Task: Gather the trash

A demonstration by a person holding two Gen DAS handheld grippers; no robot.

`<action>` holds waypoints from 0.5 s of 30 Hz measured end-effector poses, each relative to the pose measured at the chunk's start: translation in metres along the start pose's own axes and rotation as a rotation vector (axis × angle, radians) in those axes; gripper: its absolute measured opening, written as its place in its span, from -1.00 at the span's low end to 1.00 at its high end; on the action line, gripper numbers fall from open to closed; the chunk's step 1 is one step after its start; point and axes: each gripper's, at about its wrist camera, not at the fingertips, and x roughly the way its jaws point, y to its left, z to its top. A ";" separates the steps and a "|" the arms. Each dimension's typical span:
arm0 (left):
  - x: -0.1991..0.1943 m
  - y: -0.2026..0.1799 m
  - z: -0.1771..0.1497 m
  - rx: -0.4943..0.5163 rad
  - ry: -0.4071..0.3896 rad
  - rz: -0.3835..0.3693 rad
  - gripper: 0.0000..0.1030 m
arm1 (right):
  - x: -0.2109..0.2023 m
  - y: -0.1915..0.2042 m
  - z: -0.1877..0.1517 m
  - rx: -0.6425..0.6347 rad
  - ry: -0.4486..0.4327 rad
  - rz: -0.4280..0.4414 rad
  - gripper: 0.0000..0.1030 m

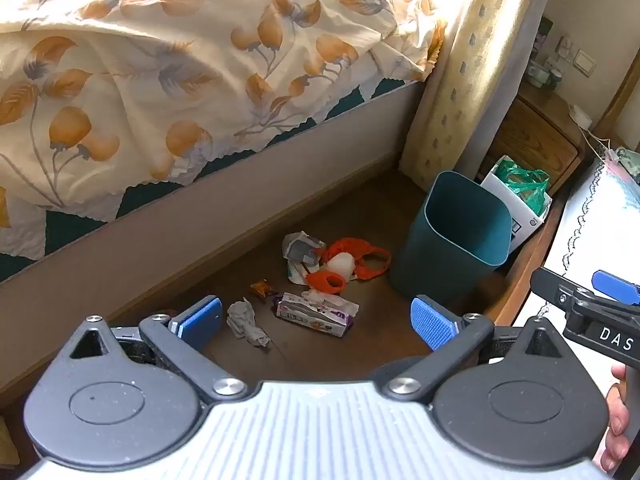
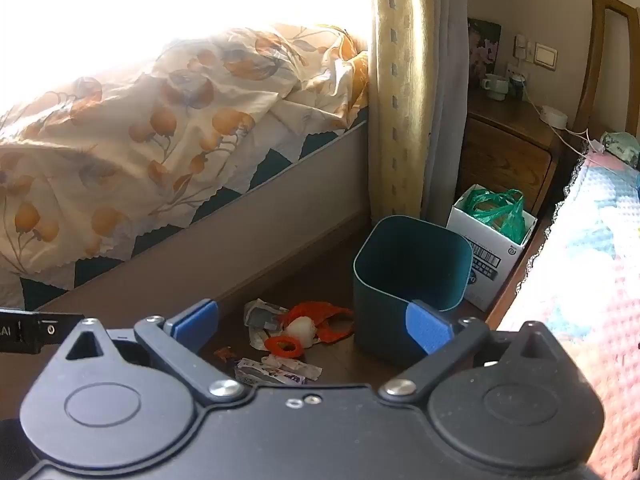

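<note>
Left tongs (image 1: 316, 322) spread apart above floor trash (image 1: 316, 312), right tongs (image 2: 312, 326) spread too, bin (image 2: 412, 280) just ahead, litter between the fingers.

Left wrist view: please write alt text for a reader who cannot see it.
An open left gripper hovers above scattered litter on a brown wooden floor: a crumpled white tissue, a purple-and-white wipes packet and an orange plastic bag. A dark teal plastic bin stands upright beside a bed under a floral cream sheet.
</note>
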 end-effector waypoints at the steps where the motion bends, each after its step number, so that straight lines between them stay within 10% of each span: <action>1: 0.000 0.000 0.000 0.001 -0.001 0.004 0.97 | 0.000 0.001 0.000 -0.002 -0.001 -0.001 0.95; 15: -0.005 -0.002 -0.002 0.003 0.000 0.001 0.97 | -0.004 0.002 0.000 -0.003 -0.004 -0.015 0.92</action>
